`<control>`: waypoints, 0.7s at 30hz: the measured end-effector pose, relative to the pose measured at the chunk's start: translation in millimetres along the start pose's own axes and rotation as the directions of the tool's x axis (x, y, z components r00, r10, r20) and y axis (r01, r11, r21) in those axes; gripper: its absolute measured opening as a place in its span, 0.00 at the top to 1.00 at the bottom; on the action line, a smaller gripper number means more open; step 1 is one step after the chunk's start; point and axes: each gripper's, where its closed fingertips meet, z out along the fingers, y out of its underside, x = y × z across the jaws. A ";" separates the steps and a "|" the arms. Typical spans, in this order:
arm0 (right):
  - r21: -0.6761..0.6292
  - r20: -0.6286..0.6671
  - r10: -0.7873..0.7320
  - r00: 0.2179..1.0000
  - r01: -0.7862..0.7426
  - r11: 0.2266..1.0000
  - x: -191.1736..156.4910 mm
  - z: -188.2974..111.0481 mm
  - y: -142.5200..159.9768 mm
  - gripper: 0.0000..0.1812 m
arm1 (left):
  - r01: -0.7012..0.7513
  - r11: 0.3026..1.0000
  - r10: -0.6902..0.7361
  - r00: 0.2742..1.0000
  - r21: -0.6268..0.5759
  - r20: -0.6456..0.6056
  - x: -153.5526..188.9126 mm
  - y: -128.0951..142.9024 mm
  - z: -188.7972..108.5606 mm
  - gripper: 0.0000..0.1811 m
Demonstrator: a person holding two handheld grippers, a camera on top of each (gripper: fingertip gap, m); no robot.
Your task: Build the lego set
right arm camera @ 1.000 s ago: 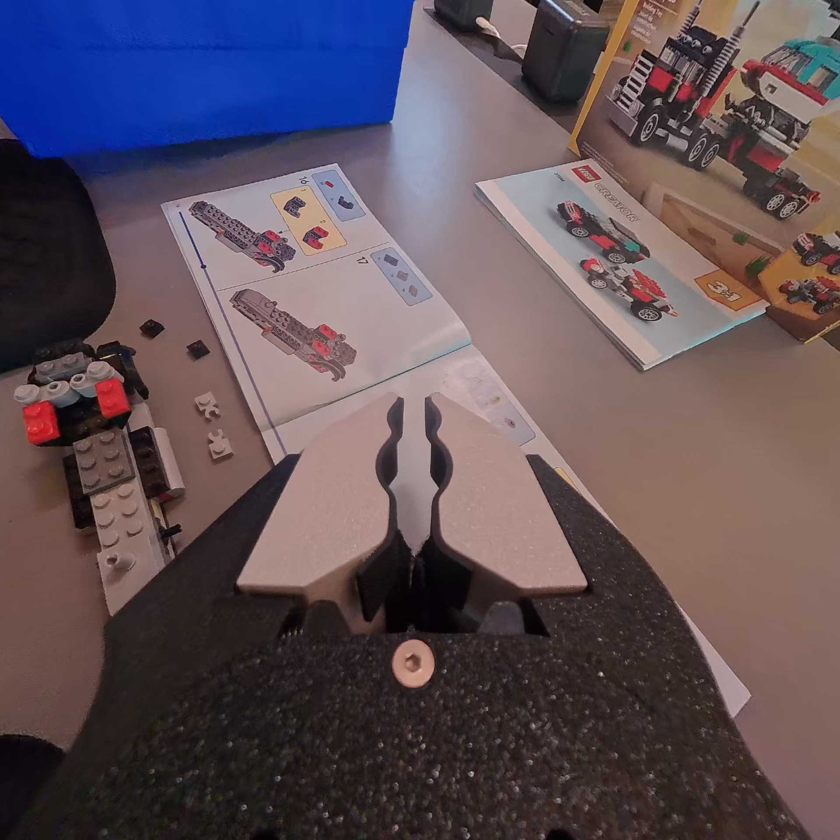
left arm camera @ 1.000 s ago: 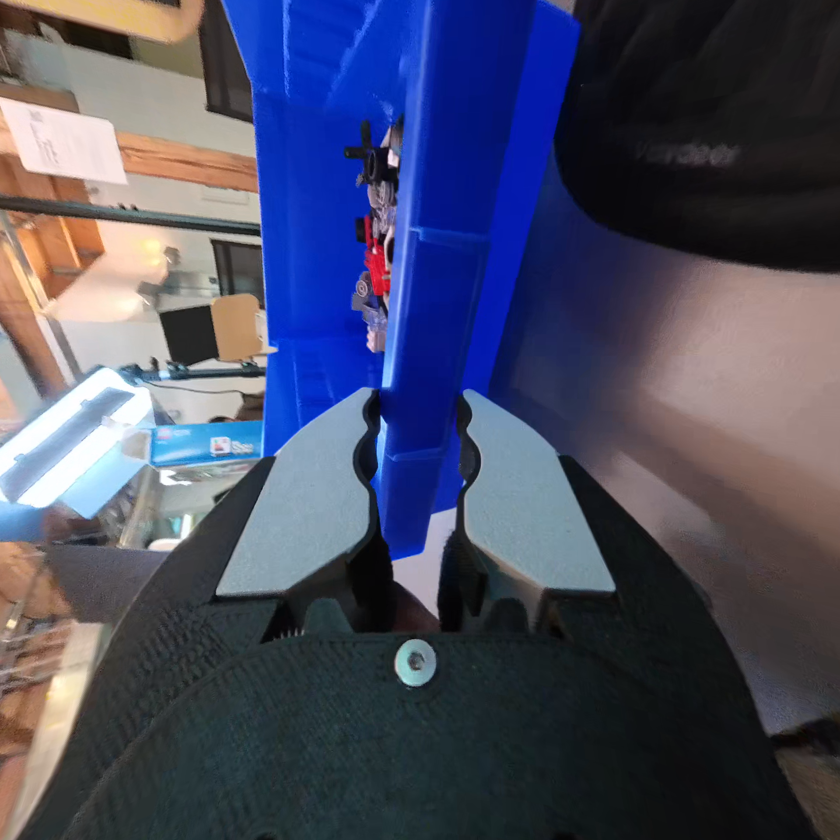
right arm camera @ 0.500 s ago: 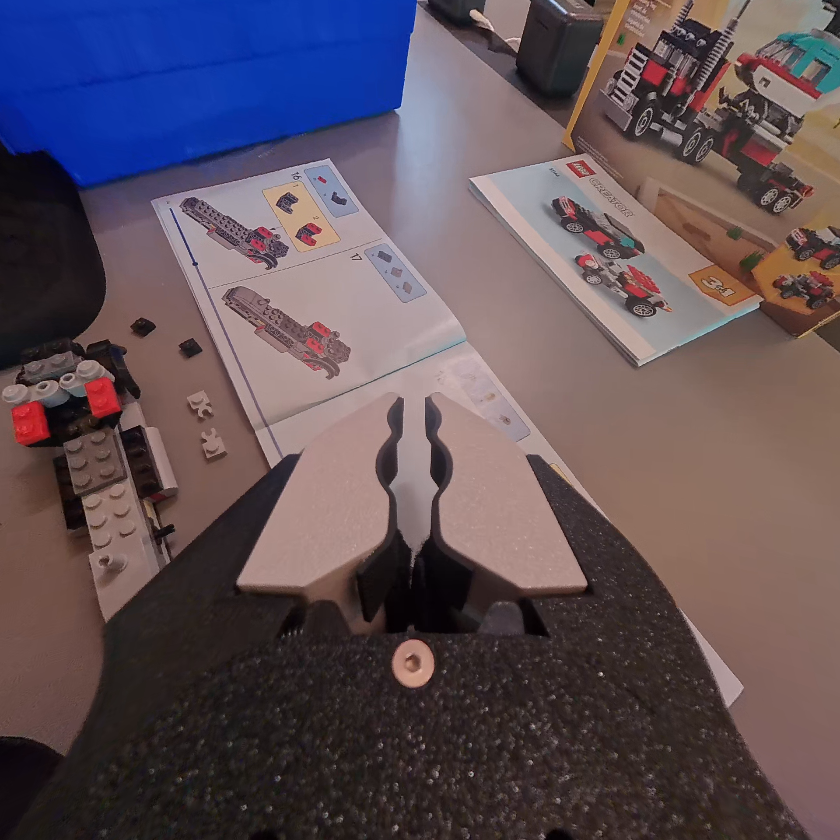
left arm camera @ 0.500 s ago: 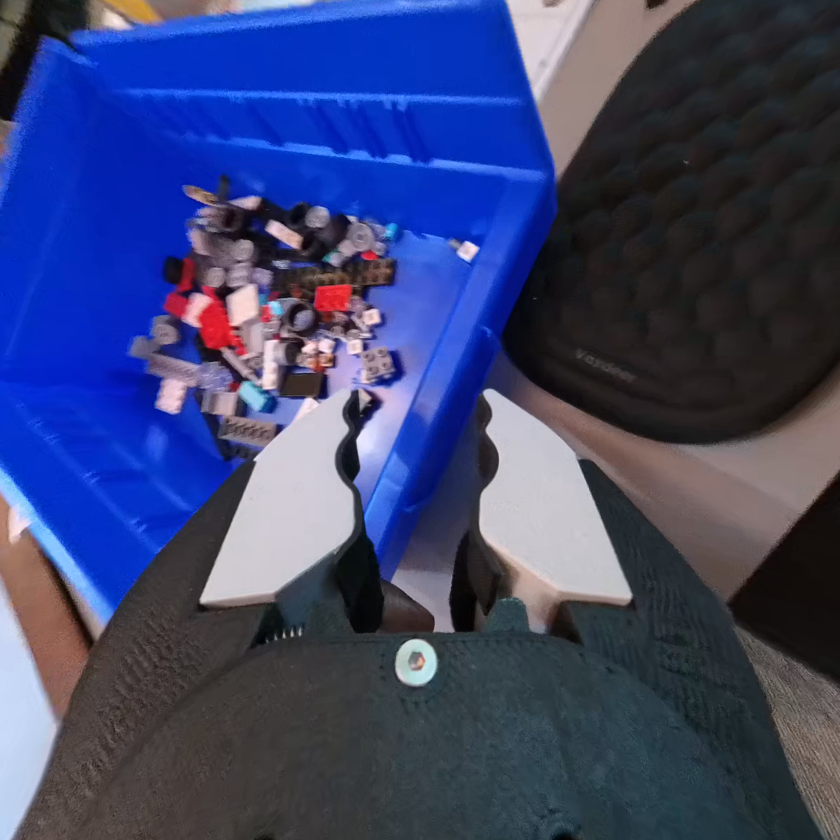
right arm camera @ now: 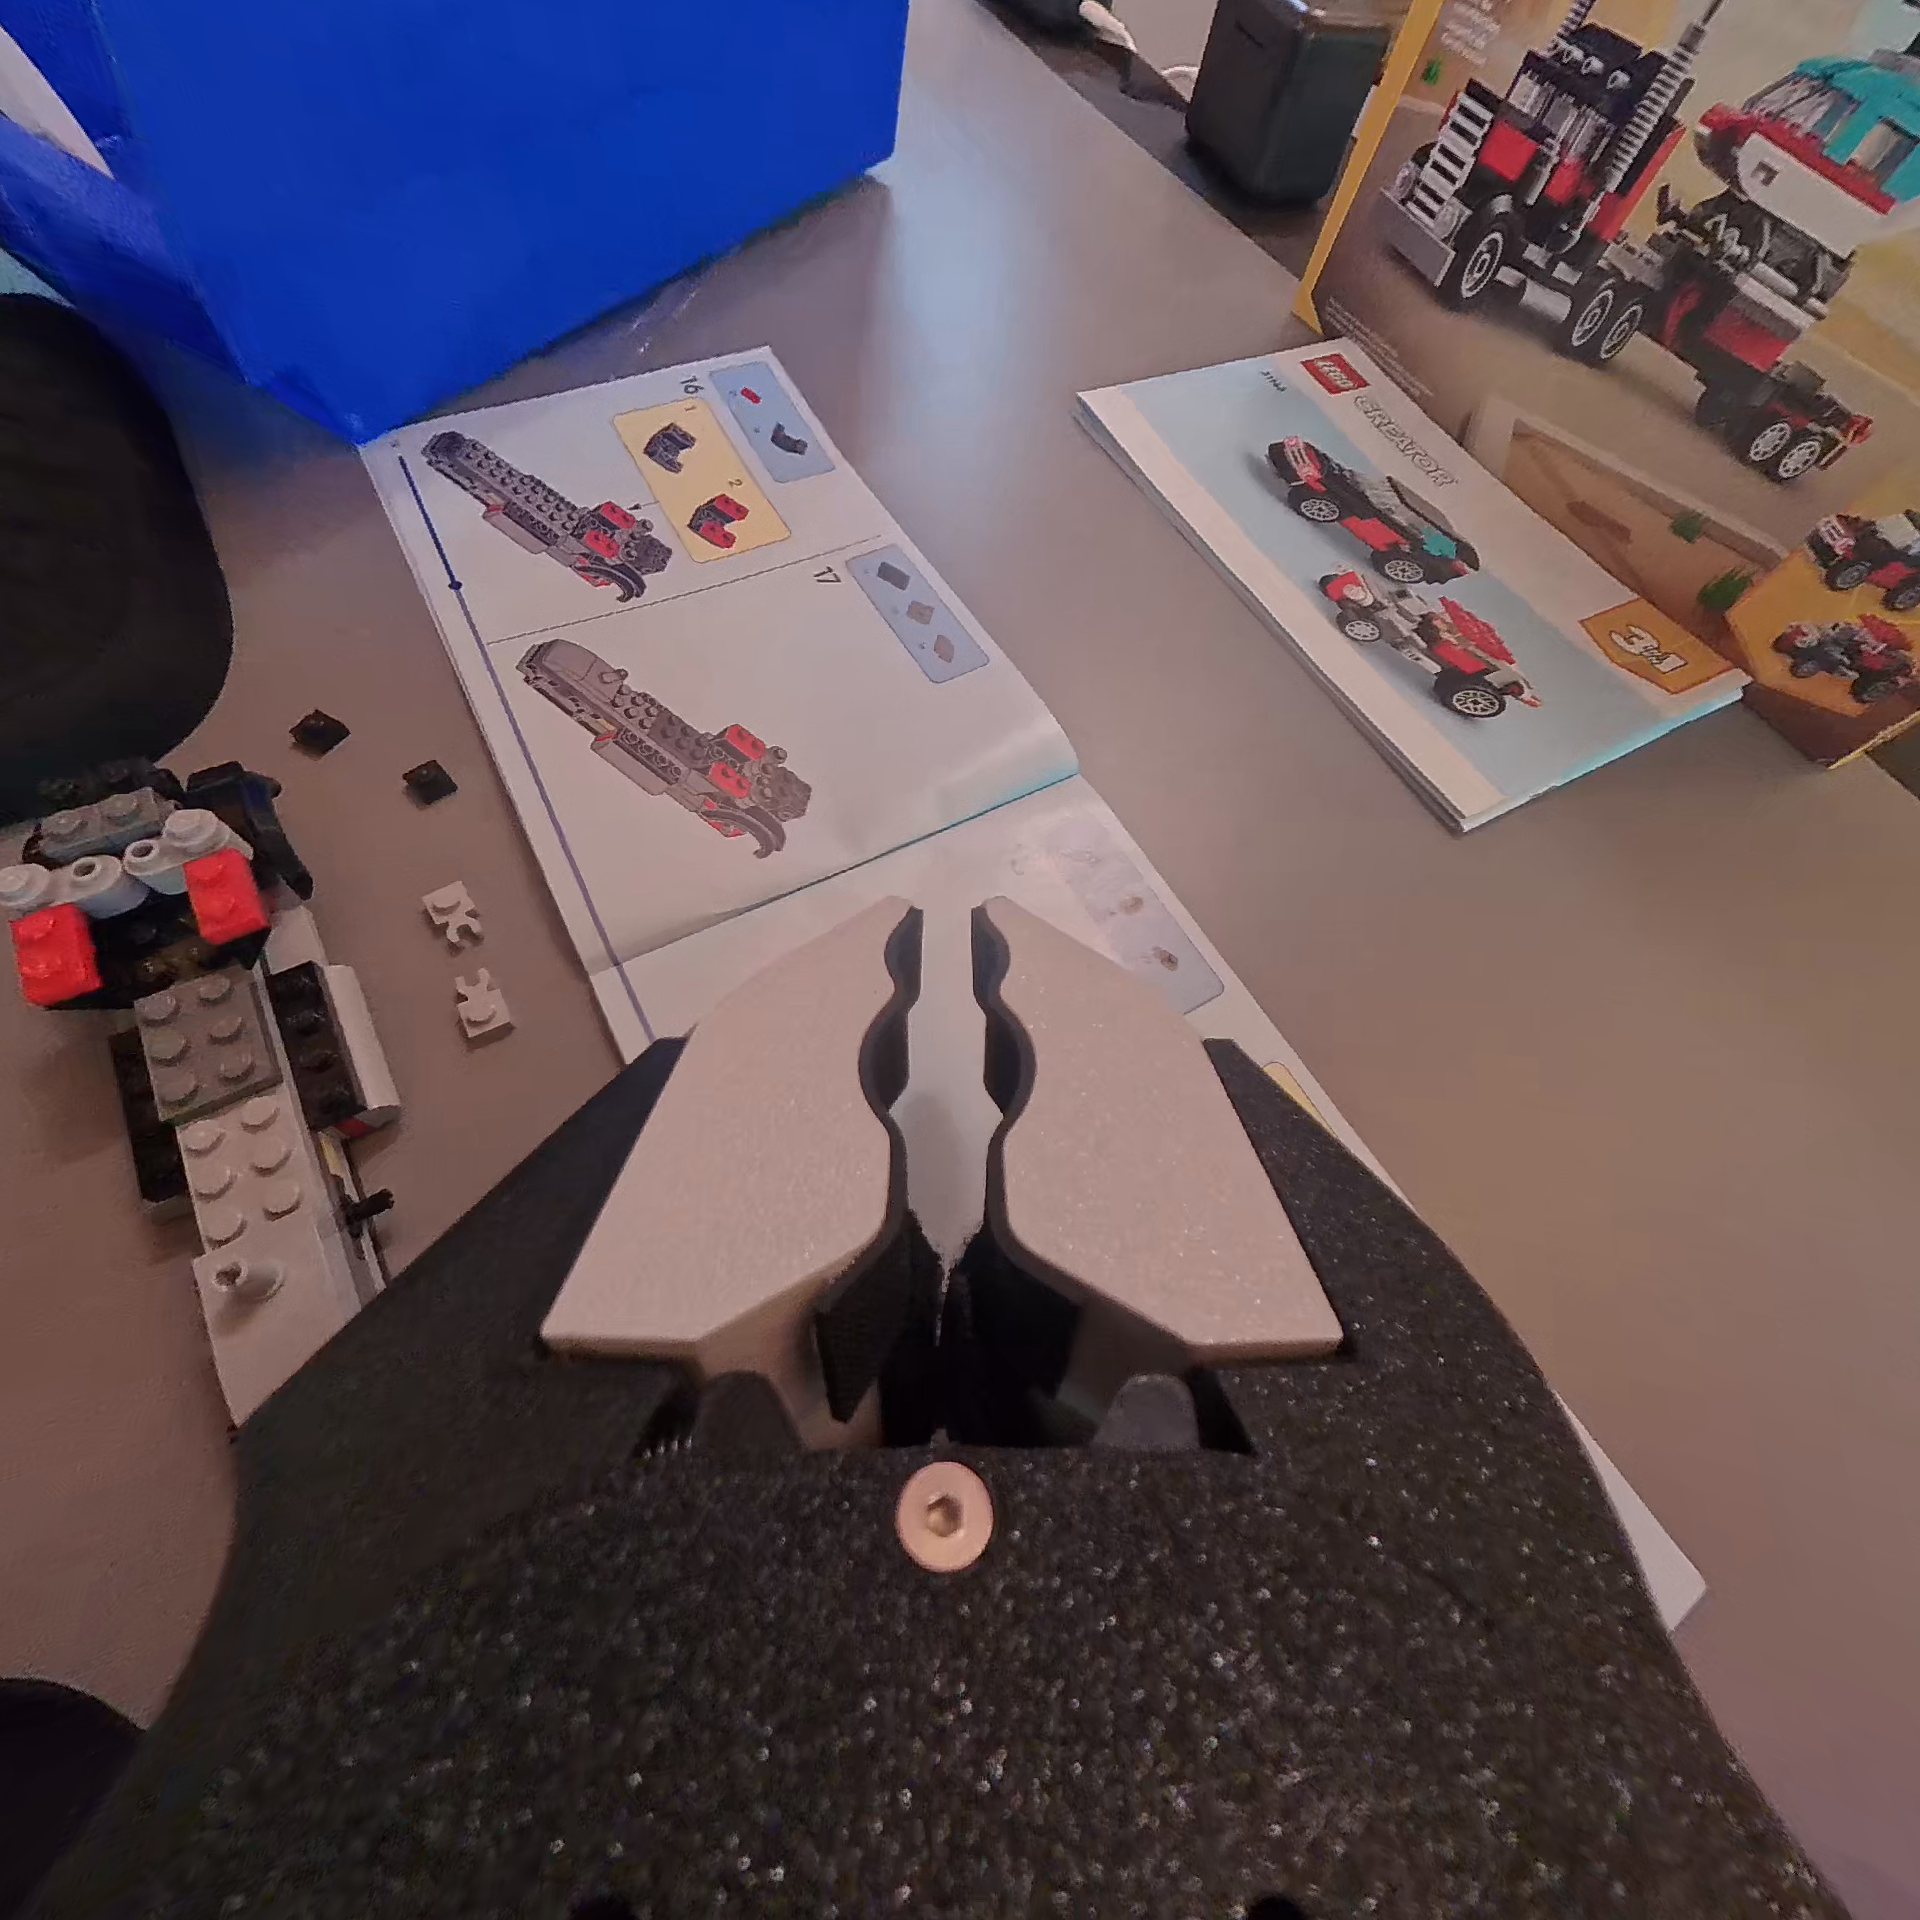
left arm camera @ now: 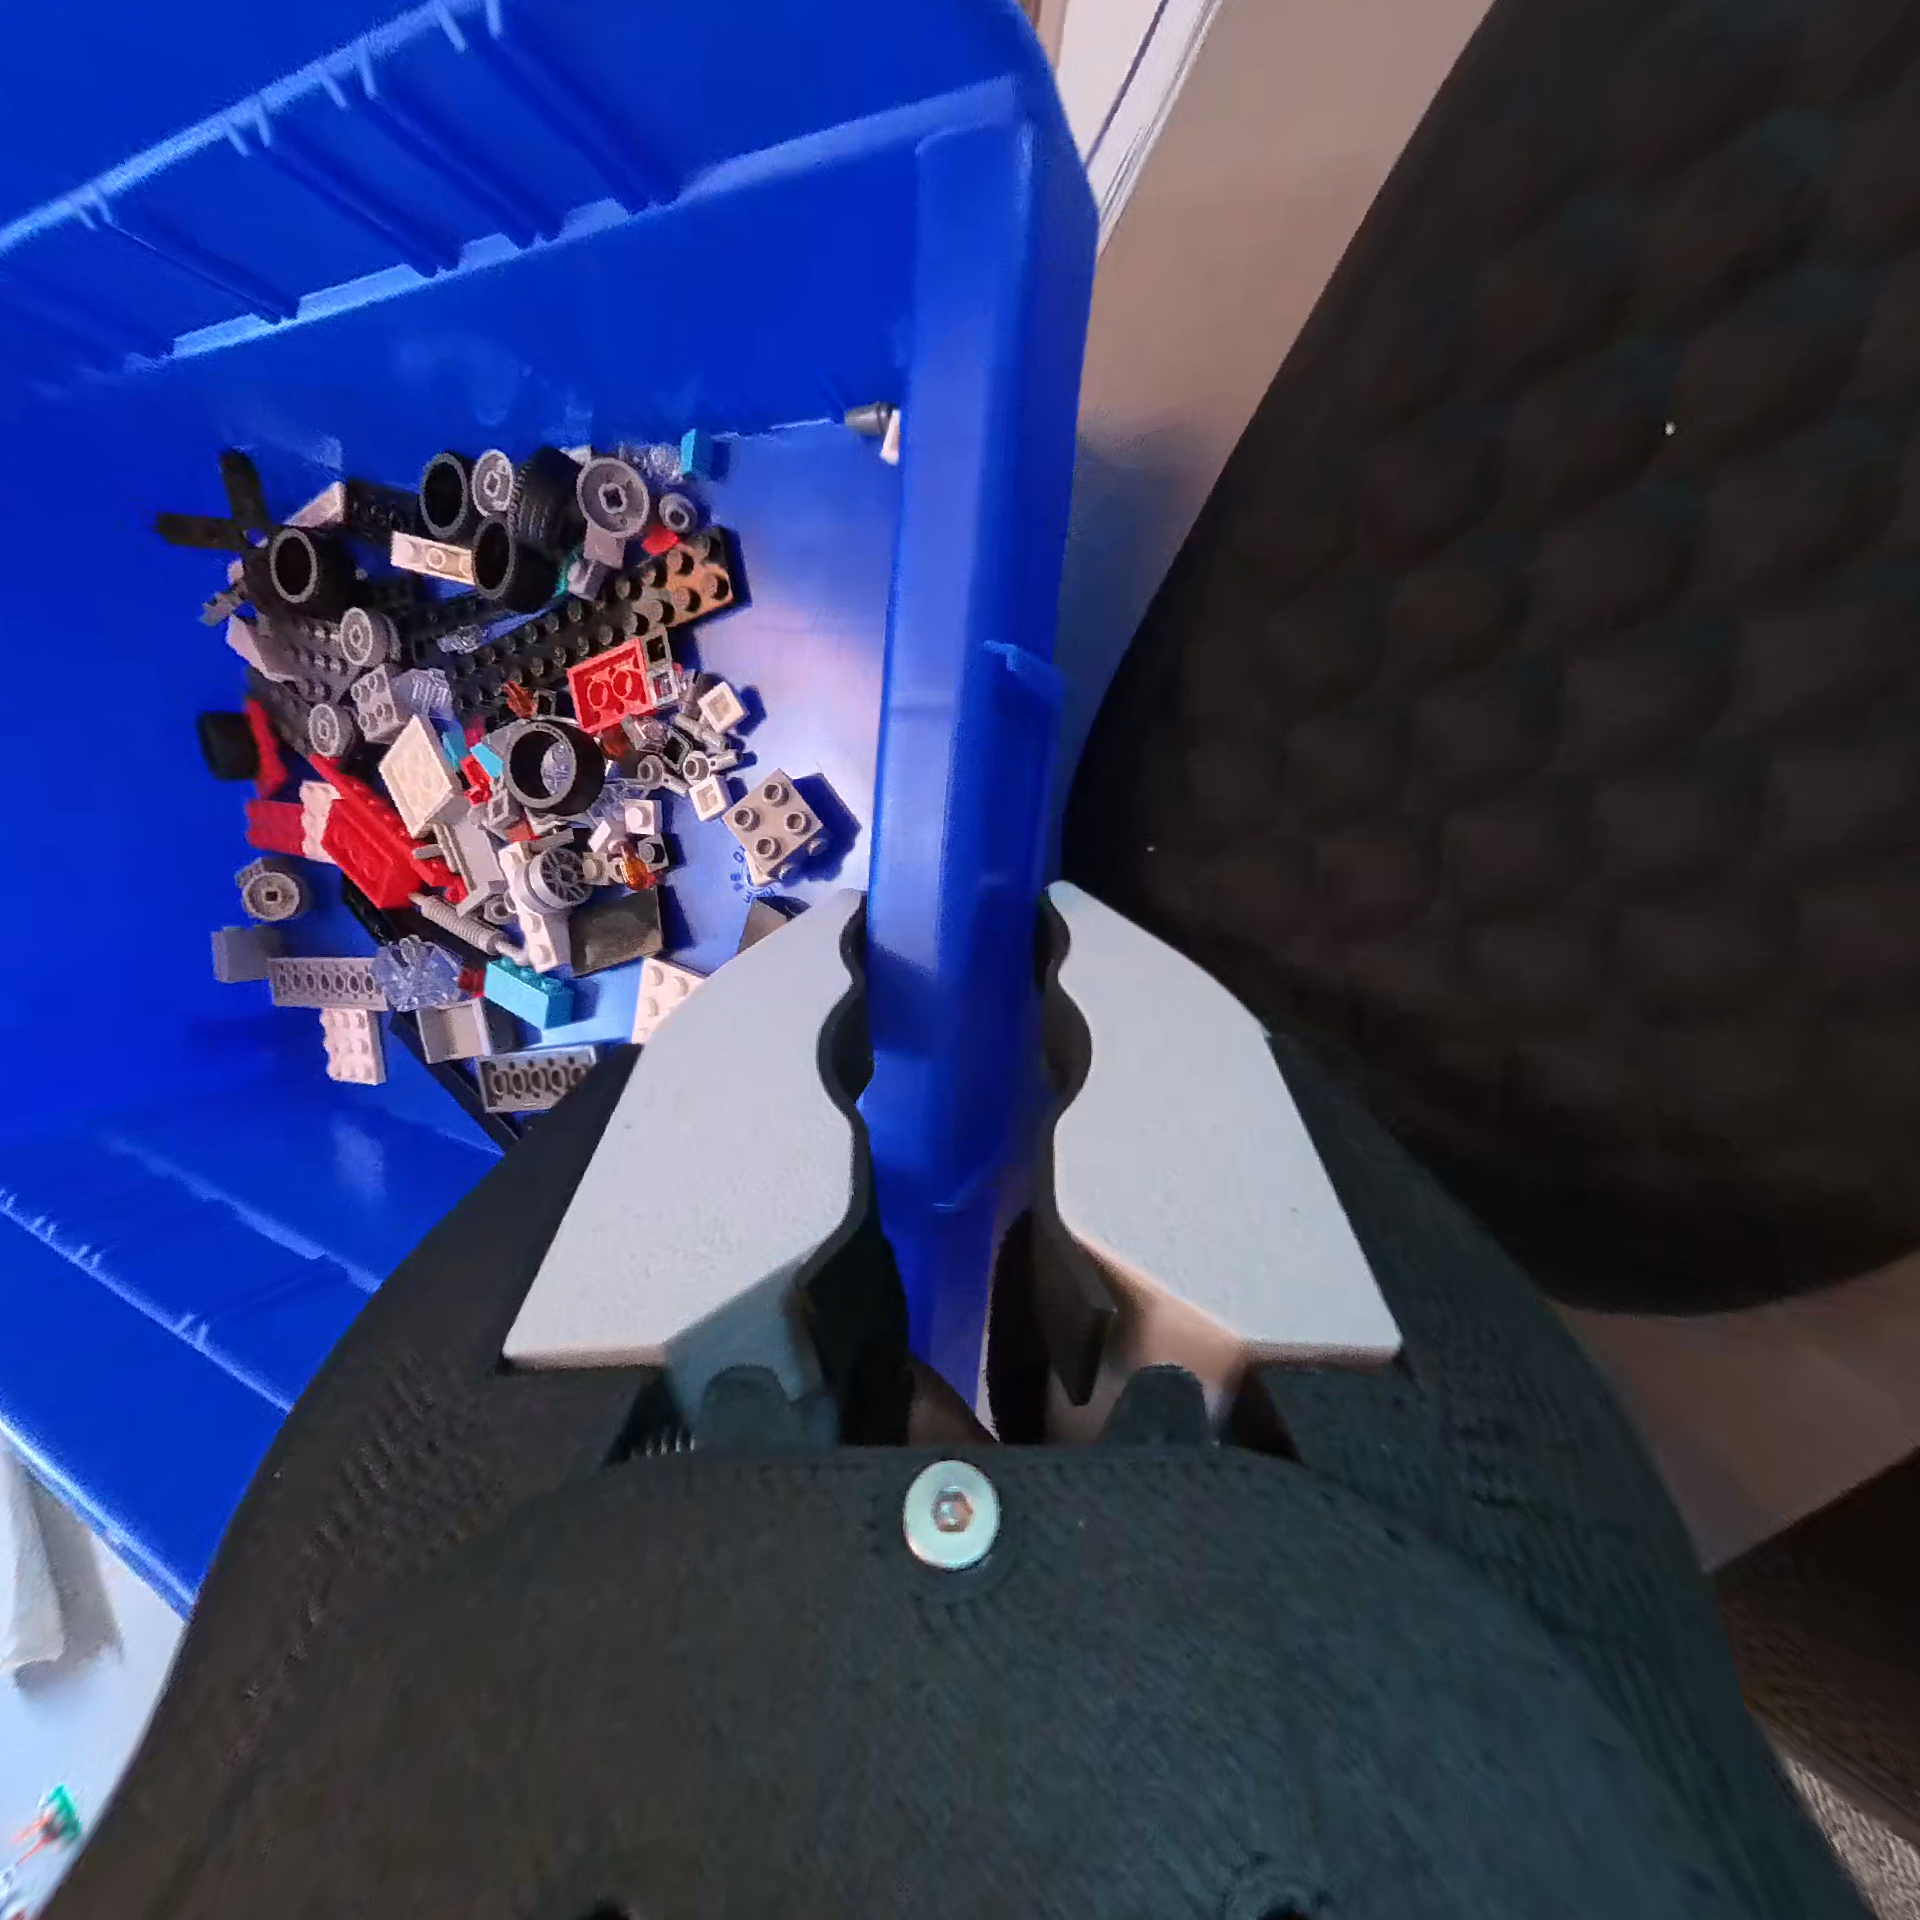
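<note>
My left gripper (left arm camera: 948, 914) is shut on the side wall of a blue bin (left arm camera: 956, 582) and holds it. A pile of loose lego pieces (left arm camera: 499, 748) lies on the bin's floor: black tyres, grey, red and white bricks. My right gripper (right arm camera: 945, 920) is shut and empty, hovering over an open instruction booklet (right arm camera: 727, 623). A partly built grey, black and red lego model (right arm camera: 197, 1018) lies on the table at the left of the right wrist view, with two small black pieces (right arm camera: 317, 730) and two small white pieces (right arm camera: 454, 914) beside it. The bin (right arm camera: 468, 177) also shows there, at the back.
A black padded cushion (left arm camera: 1558, 727) lies right of the bin; its edge (right arm camera: 94, 582) shows in the right wrist view. A closed booklet (right arm camera: 1403, 582) and the set's box (right arm camera: 1621, 239) sit at the right. Two dark boxes (right arm camera: 1278, 94) stand at the back. The grey table (right arm camera: 1507, 1091) lies bare at the right. Tip to tip, the grippers are about 30 cm apart.
The bin, held by my left gripper, has swung from steeply tipped to more level, and the pieces inside have come into plain view. My right gripper has barely moved.
</note>
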 end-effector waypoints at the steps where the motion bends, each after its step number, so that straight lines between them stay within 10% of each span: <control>1: -0.003 0.000 -0.003 1.000 0.003 1.000 -0.4 0.4 0.3 0.95 | 0.001 1.000 -0.001 1.000 0.002 0.013 -0.2 -0.5 0.2 0.84; 21: -0.023 0.013 -0.004 1.000 0.004 1.000 -3.9 7.1 4.4 0.95 | -0.090 0.993 0.059 0.938 0.074 0.341 -0.4 -3.6 -5.4 0.84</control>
